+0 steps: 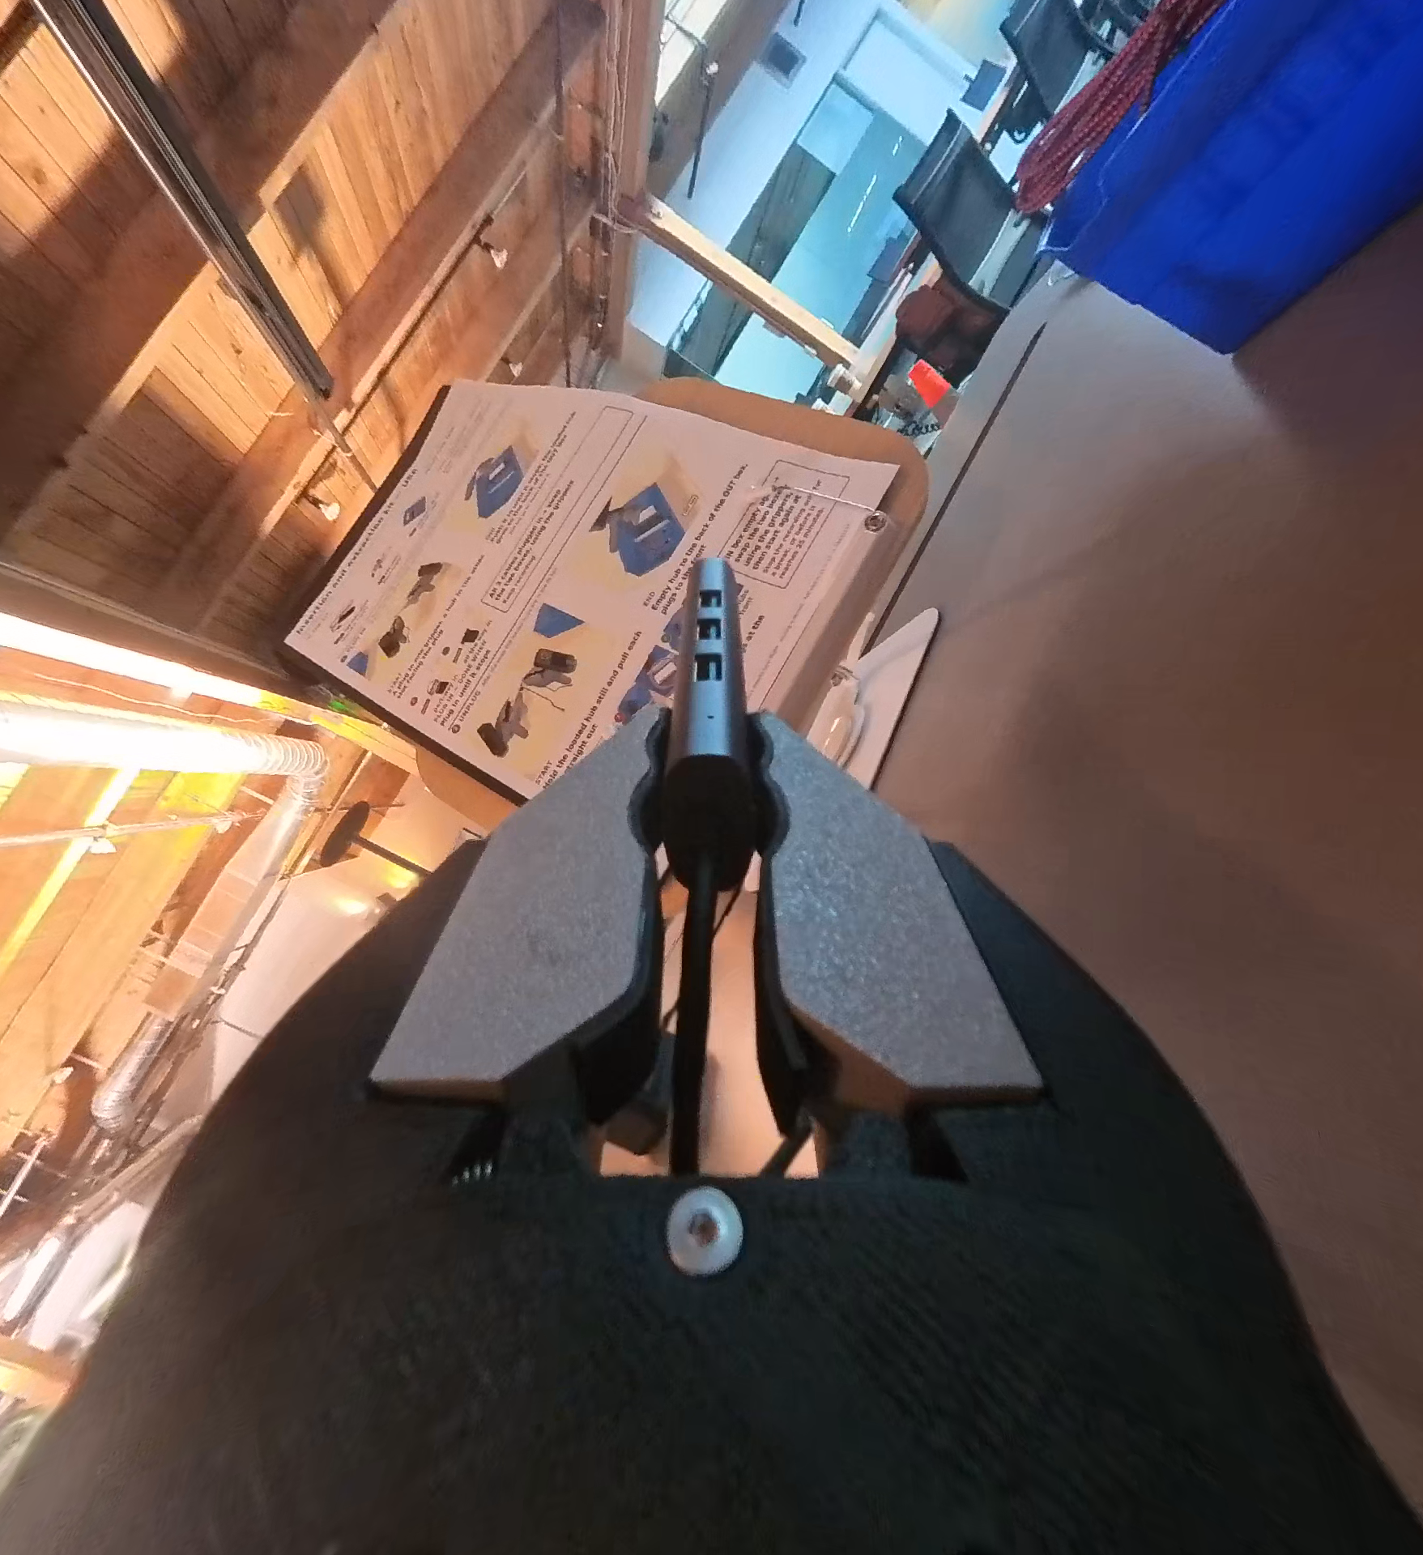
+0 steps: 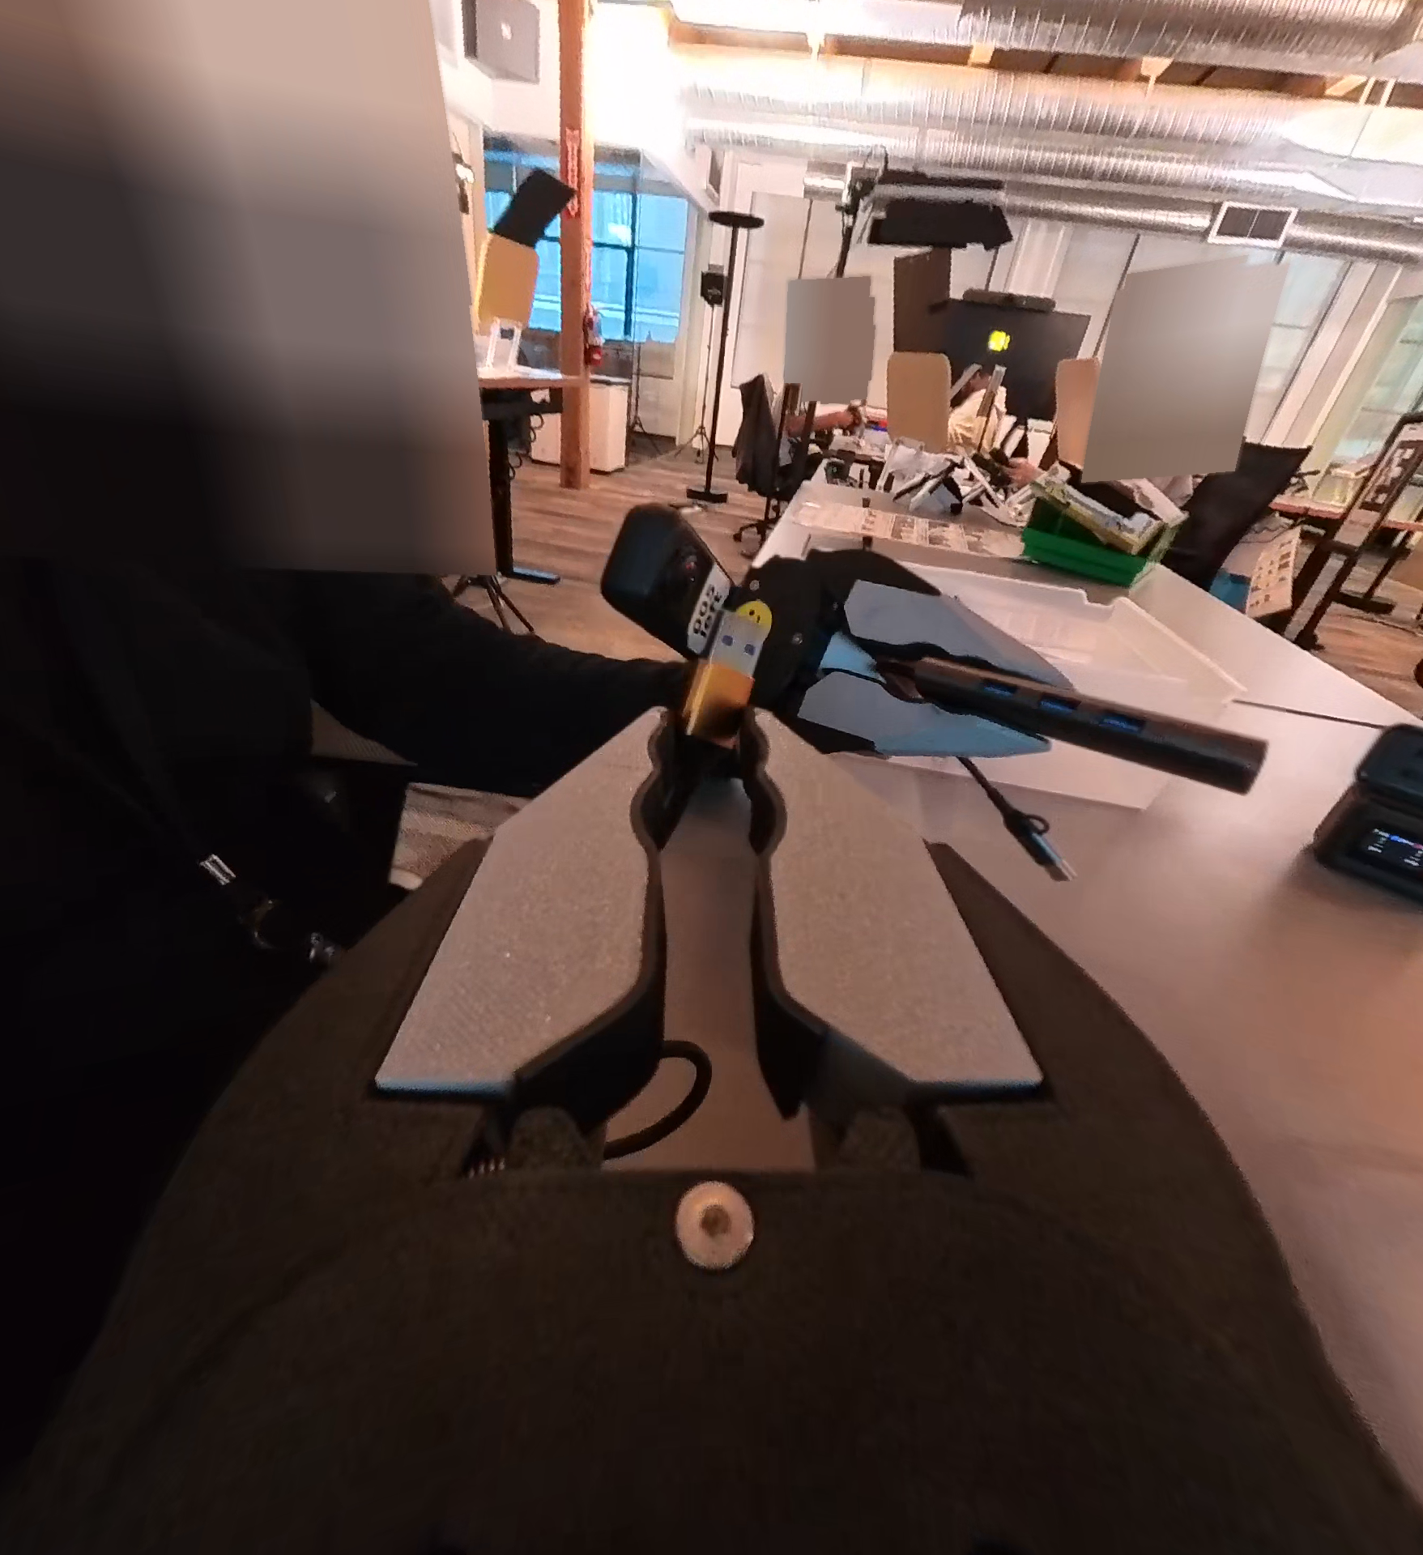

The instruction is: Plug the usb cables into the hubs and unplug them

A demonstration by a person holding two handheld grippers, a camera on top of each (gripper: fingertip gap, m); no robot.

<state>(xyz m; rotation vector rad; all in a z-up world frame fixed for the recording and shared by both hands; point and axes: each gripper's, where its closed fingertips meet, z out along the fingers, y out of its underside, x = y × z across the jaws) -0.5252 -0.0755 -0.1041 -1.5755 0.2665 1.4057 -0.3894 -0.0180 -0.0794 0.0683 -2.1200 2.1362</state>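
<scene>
- Two hand-held grippers are at work above a grey tabletop (image 2: pixel 1196 1052), each with something pinched at its tips.
- Nearest, the right gripper (image 2: pixel 708 749) has its fingers pressed together on a USB plug (image 2: pixel 720 681) with a gold-coloured shell and a silver, blue-tongued end that sticks up past the tips.
- Just beyond it the left gripper (image 2: pixel 901 681) is clamped on a slim dark USB hub (image 2: pixel 1112 715), held in the air and pointing right; blue ports line the side that faces us, and none of them has a plug in it.
- Seen from the left wrist, that hub (image 1: pixel 712 673) stands out past the closed fingertips of the same gripper (image 1: pixel 708 757), its row of ports in plain sight.
- The hub's own black lead (image 2: pixel 1019 825) hangs down, its connector just above the tabletop.
- Behind the hub sits a shallow white tray (image 2: pixel 1112 639); I cannot tell what is in it.
- At the tabletop's right edge lies a small black case (image 2: pixel 1398 808).
- Farthest in the left wrist view, a blue bin (image 1: pixel 1280 168) holds a red-and-white braided cable (image 1: pixel 1095 109) draped over its rim, beside an instruction sheet (image 1: pixel 607 547) propped on a board.
</scene>
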